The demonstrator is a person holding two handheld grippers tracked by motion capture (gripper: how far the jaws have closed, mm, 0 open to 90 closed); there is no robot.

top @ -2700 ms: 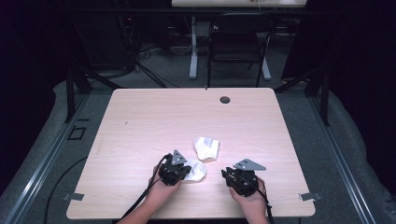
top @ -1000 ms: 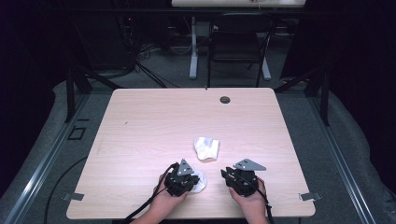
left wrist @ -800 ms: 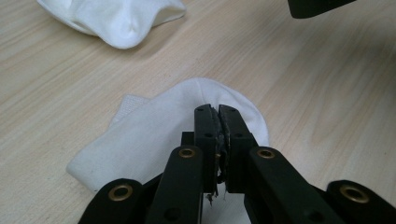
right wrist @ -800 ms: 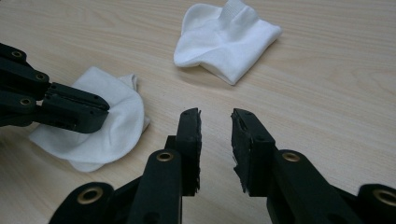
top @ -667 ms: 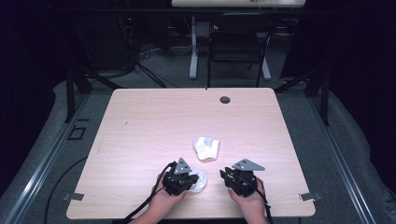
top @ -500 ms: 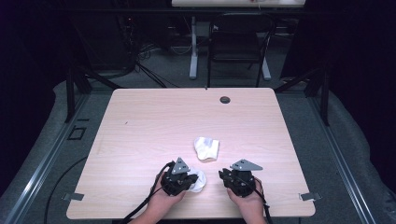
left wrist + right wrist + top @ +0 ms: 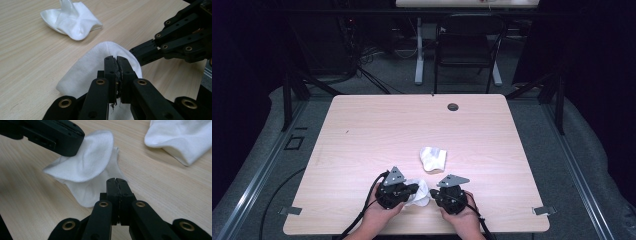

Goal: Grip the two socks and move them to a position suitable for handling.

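With the left gripper clamped on the near sock at the surface's six o'clock edge and the right gripper's jaws just closed, apparently pinching its edge, pull apart gently, keeping the fabric from slipping.

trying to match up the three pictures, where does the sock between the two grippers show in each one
High view: the near sock lies low at centre, between the left gripper and the right gripper.
Left gripper view: it fills the lower centre, behind that gripper's shut jaws.
Right gripper view: it sits left of centre, its edge lifted toward the left gripper.
Shared landmark: the second sock, lying apart on the table.
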